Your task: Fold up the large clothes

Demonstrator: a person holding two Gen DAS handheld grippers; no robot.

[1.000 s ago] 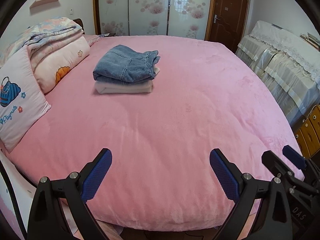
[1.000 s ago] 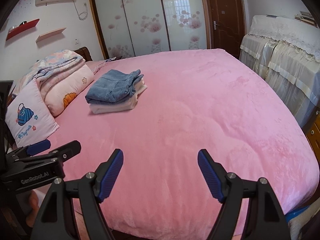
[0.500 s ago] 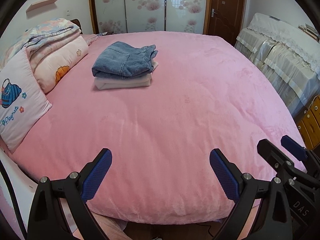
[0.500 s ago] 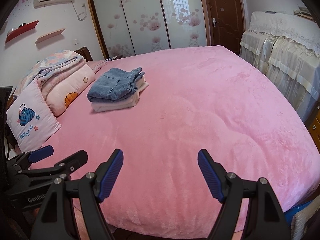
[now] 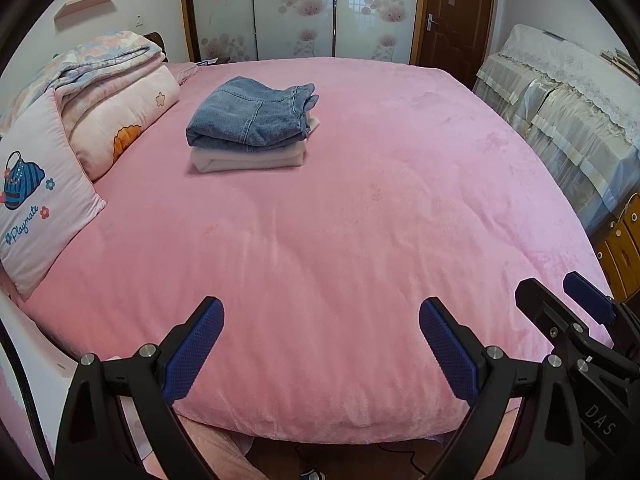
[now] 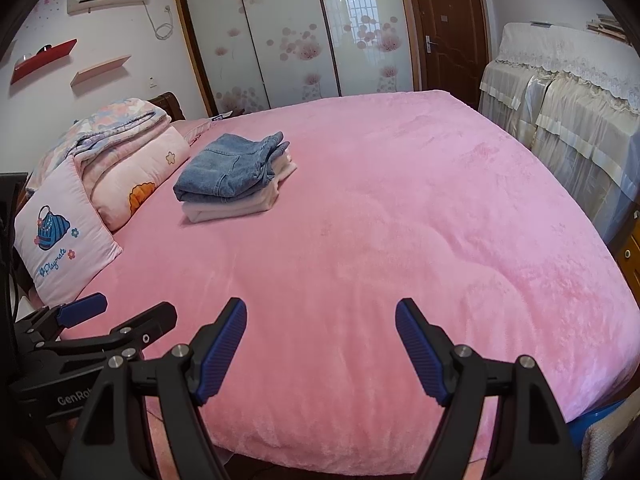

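Observation:
Folded blue jeans (image 5: pixel 250 114) lie on top of a folded cream garment (image 5: pixel 248 159) on the pink bed (image 5: pixel 340 240), towards its far left. The same stack shows in the right wrist view, jeans (image 6: pixel 228 170) over the cream garment (image 6: pixel 236 208). My left gripper (image 5: pixel 320 344) is open and empty above the bed's near edge, far from the stack. My right gripper (image 6: pixel 320 344) is open and empty, also at the near edge. Each gripper shows in the other's view, the right one (image 5: pixel 576 320) and the left one (image 6: pixel 92 320).
A pink "Playmate" pillow (image 5: pixel 36 208) and folded quilts (image 5: pixel 108 88) lie along the bed's left side. Cloth-covered furniture (image 5: pixel 568 120) stands to the right, wooden drawers (image 5: pixel 620 248) beside it. Sliding wardrobe doors (image 6: pixel 296 36) and a brown door (image 6: pixel 448 28) are behind.
Both grippers have drawn back and risen a little from the bed, so its near edge and the floor show more. The stack has not moved.

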